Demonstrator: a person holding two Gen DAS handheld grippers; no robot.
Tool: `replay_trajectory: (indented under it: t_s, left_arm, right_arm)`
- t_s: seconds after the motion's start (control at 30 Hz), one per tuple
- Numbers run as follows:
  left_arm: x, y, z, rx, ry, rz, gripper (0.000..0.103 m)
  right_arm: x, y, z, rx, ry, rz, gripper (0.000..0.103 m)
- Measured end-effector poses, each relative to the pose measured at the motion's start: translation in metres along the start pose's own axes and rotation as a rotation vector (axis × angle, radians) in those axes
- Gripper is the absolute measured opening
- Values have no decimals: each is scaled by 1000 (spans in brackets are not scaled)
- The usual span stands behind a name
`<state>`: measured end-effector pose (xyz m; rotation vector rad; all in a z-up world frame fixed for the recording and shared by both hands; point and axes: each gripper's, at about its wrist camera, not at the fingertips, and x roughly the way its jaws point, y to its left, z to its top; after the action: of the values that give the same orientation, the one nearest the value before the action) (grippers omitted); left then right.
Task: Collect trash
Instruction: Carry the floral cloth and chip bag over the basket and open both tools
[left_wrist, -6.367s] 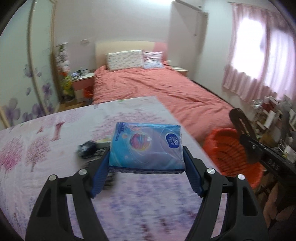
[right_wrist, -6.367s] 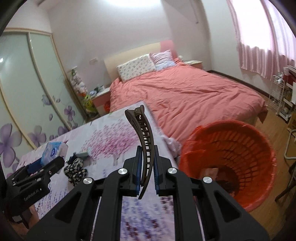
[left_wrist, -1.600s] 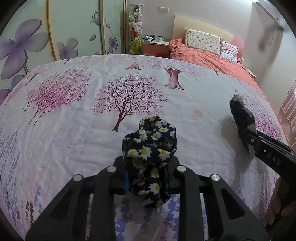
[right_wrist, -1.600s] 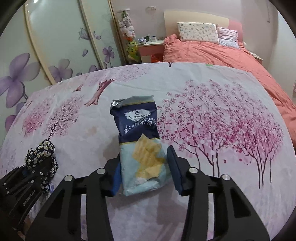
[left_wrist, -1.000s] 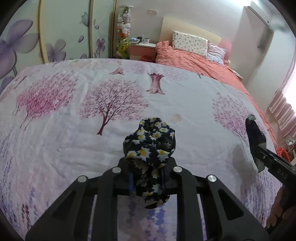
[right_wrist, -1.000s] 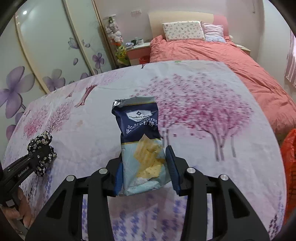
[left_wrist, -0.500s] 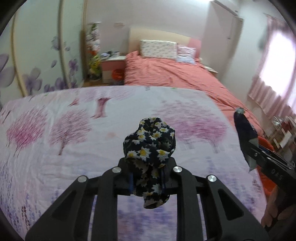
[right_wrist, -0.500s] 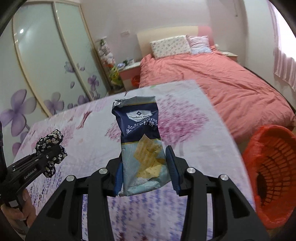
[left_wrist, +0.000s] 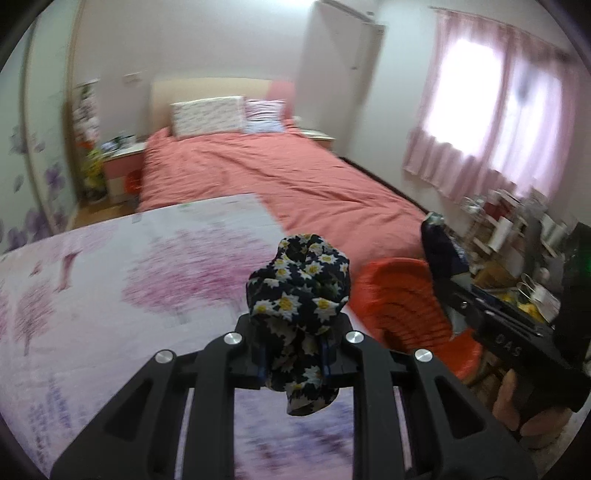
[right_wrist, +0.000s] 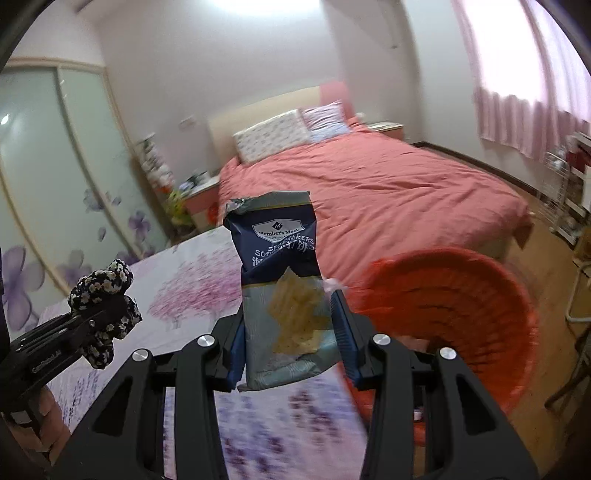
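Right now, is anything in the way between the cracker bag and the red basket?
Nothing visible is. The right tool holds the cracker bag up in the air, and the red basket sits open just to its right, beside the flowery bedspread.

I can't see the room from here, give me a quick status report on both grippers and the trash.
Left gripper shut on floral scrunchie. Right gripper shut on cracker packet. Orange basket open beside the table; nothing blocking it.
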<state>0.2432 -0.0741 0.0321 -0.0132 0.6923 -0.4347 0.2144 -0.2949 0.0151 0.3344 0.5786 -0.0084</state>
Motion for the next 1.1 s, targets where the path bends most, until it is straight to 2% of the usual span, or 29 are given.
replay_trajectory:
  t_s: [0.27, 0.47, 0.57, 0.63, 0.7, 0.8, 0.97, 1.07, 1.1]
  left_arm:
    - [53, -97, 2, 101, 49, -151, 21]
    - [105, -142, -4, 140, 117, -201, 24]
    - [124, -152, -9, 149, 145, -189, 33]
    - [134, -153, -11, 150, 161, -175, 47]
    - [144, -153, -14, 149, 177, -150, 51]
    - [148, -144, -18, 138, 191, -116, 54]
    - [127, -123, -18, 130, 157, -53, 57]
    - [97, -111, -18, 139, 106, -7, 62]
    - [84, -106, -20, 140, 83, 7, 64]
  right_arm:
    - [-4, -62, 2, 110, -35, -62, 42]
    - [9, -104, -2, 200, -13, -70, 44]
    - [12, -124, -5, 237, 1, -59, 46]
    - [17, -132, -7, 253, 11, -54, 54]
    - [17, -136, -9, 265, 14, -57, 62]
    - [13, -137, -14, 277, 18, -66, 66]
    - [-6, -133, -16, 255, -19, -100, 73]
    - [-31, -118, -16, 209, -78, -130, 86]
    - [-37, -115, -16, 197, -95, -139, 87]
